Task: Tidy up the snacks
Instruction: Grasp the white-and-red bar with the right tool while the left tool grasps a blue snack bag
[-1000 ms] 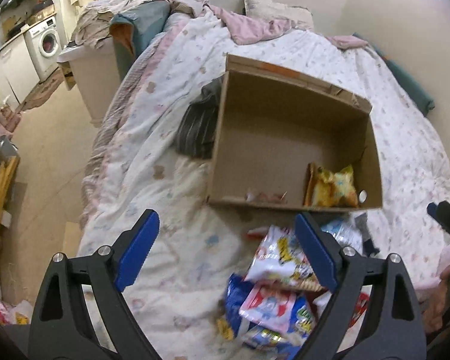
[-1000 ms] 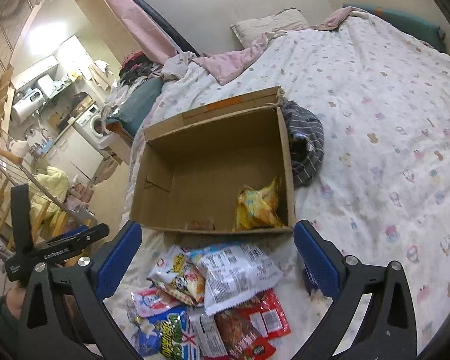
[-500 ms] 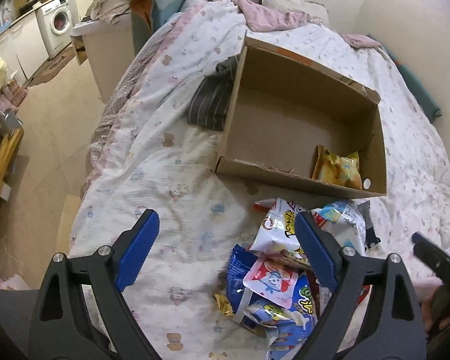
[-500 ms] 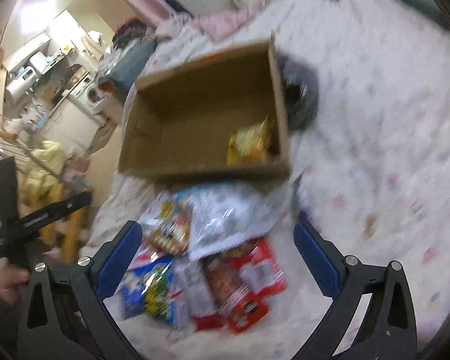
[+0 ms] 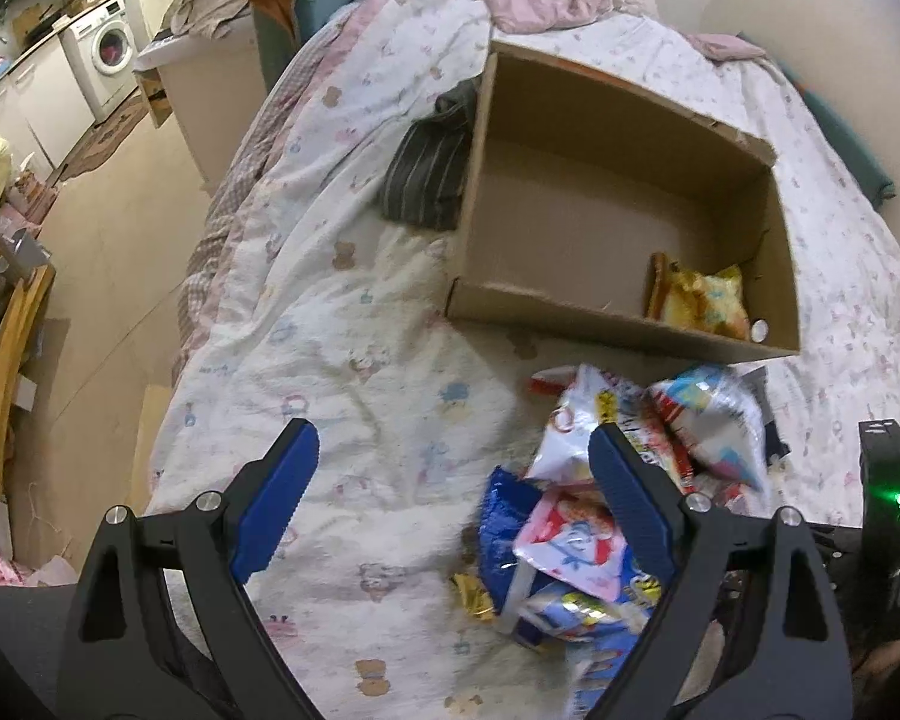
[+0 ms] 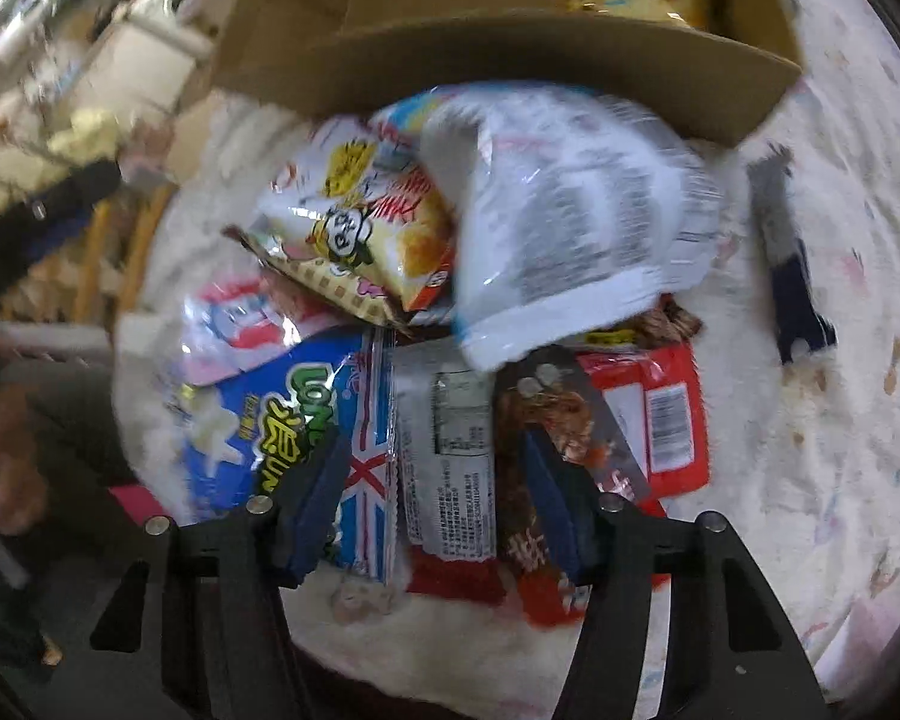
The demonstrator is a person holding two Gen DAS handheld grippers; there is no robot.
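An open cardboard box (image 5: pixel 624 324) lies on the bed with one yellow snack bag (image 5: pixel 699 303) inside. A heap of snack packets (image 5: pixel 576 528) lies in front of it. My left gripper (image 5: pixel 456 498) is open and empty above the bedcover, left of the heap. My right gripper (image 6: pixel 435 480) is low over the heap, half open, its fingers either side of a white-and-red packet (image 6: pixel 450 456). A blue packet (image 6: pixel 294 414), a brown-red packet (image 6: pixel 546 450), a panda packet (image 6: pixel 366 234) and a big white bag (image 6: pixel 570 222) lie around it.
A striped dark cloth (image 5: pixel 426 174) lies left of the box. A small dark object (image 6: pixel 792 276) lies right of the heap. The bed's left edge drops to the floor (image 5: pixel 108 252). The other gripper's body (image 5: pixel 882 492) shows at the right.
My right gripper has dropped down close onto the heap and narrowed its jaws. My left gripper has moved a little forward and stayed open.
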